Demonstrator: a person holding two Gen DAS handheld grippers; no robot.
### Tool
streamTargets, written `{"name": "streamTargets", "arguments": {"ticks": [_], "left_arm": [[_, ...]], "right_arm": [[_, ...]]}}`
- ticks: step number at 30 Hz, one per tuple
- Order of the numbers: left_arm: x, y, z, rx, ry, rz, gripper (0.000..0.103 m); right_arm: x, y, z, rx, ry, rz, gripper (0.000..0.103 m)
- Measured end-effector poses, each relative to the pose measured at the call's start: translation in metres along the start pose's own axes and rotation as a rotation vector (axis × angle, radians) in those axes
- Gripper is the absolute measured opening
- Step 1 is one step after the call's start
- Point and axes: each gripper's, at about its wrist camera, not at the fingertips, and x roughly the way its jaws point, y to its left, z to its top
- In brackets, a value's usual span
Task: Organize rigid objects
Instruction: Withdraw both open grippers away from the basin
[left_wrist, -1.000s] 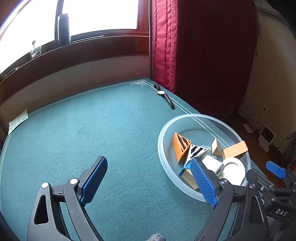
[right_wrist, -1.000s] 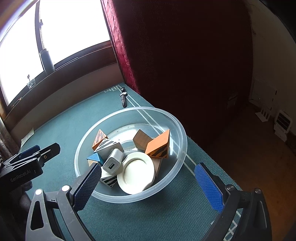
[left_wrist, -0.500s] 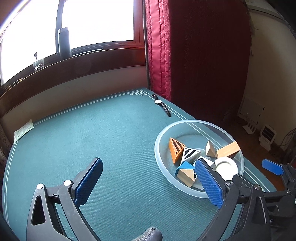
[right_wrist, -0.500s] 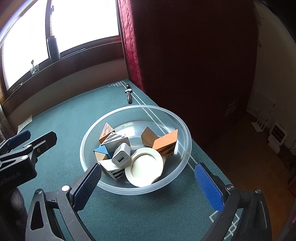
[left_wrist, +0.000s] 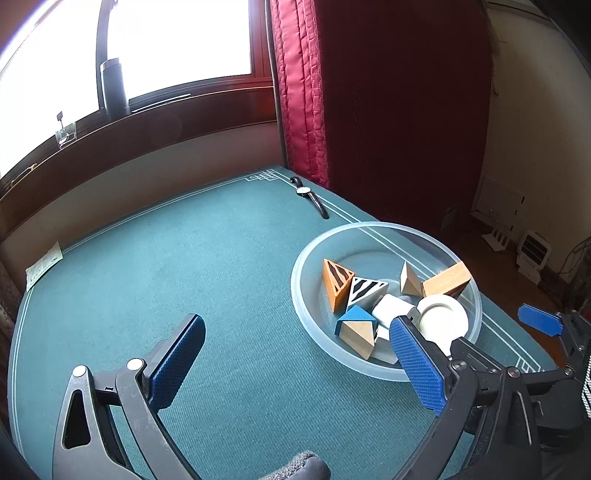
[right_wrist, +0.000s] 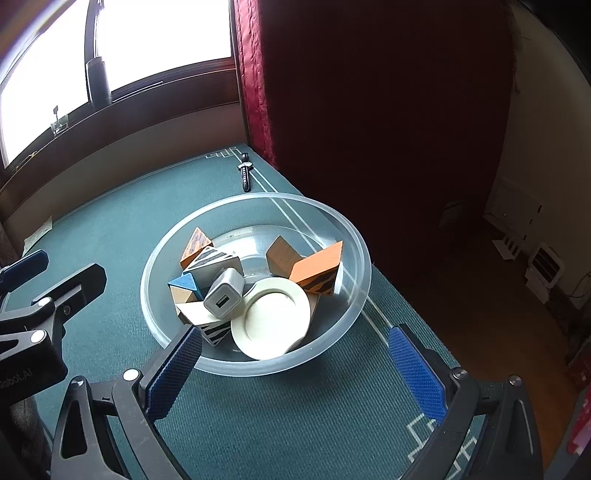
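The wristwatch (right_wrist: 245, 172) is the one loose thing left outside the bowl (right_wrist: 354, 236); it lies flat on the green table cloth (left_wrist: 184, 266) near the far corner, close to the red curtain (left_wrist: 303, 92). Its long axis runs along the strap, roughly from 12 to 6 o'clock in the right wrist view and from 11 to 5 o'clock in the left one. The bowl sits between you and the watch, holding the wooden blocks (right_wrist: 319, 271), the white charger (right_wrist: 223, 293) and the small white plate (right_wrist: 275, 319).

From your right gripper (right_wrist: 295, 365), the watch lies at about 12 o'clock, straight past the bowl's far rim. From your left gripper (left_wrist: 299, 354), it sits at about 12 to 1 o'clock, with bare cloth on the way and the bowl off to the right at 2 o'clock. Neither is clearly nearer, but your left hand probably has the cleaner path.

Both grippers are spread wide with nothing between the pads. To pinch the watch, I judge you need the pads across the strap, not along it.
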Motion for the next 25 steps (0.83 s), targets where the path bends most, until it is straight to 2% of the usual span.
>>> {"name": "streamTargets", "arguments": {"ticks": [13,17,21,25], "left_arm": [[0.0055,-0.0037,-0.0032,-0.009,0.031,-0.023,0.101],[0.0024,-0.0022,-0.0045,-0.018,-0.001,-0.031,0.101],[-0.0034,-0.005,-0.0051,0.008,-0.044,-0.002,0.101],[0.0002,-0.0037,-0.0061,0.008,-0.016,0.002,0.101]], "right_arm": [[0.0027,-0.0021,-0.0024,-0.006,0.015,-0.004,0.103],[0.0027,-0.0022,-0.003,-0.005,0.015,-0.004,0.103],[0.003,-0.0027,-0.0036,0.0,0.013,-0.004,0.103],[0.0028,-0.0027,-0.0032,0.002,0.009,0.003,0.102]]}}
